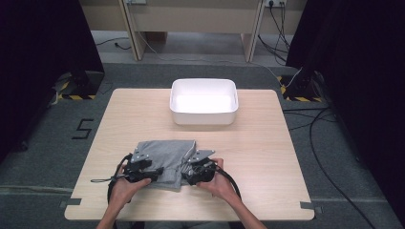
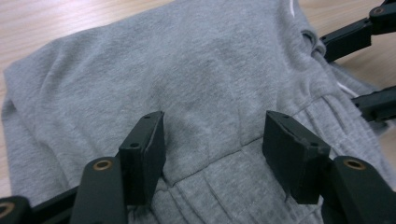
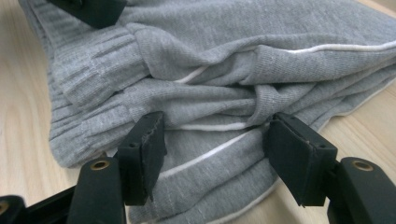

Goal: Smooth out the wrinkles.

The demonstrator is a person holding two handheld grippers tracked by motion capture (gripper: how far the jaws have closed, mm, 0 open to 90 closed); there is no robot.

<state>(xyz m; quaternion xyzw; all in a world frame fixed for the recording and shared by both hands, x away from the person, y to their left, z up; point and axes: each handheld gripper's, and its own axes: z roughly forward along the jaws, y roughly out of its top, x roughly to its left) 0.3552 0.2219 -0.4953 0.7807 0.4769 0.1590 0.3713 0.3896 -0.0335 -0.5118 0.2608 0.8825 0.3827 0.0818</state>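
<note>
The folded grey garment (image 1: 165,160) lies on the table (image 1: 267,157) near the person, before the white tub (image 1: 204,101), and the left gripper (image 1: 152,174) and right gripper (image 1: 187,177) stand open at its near edge, probably to take it.

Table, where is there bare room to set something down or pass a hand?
The table is bare right of the grey folded garment and white bin, and left of the bin. It is crowded at the near edge, where the left gripper and right gripper work the garment.

Grey folded garment (image 1: 165,157) — table's near side
</note>
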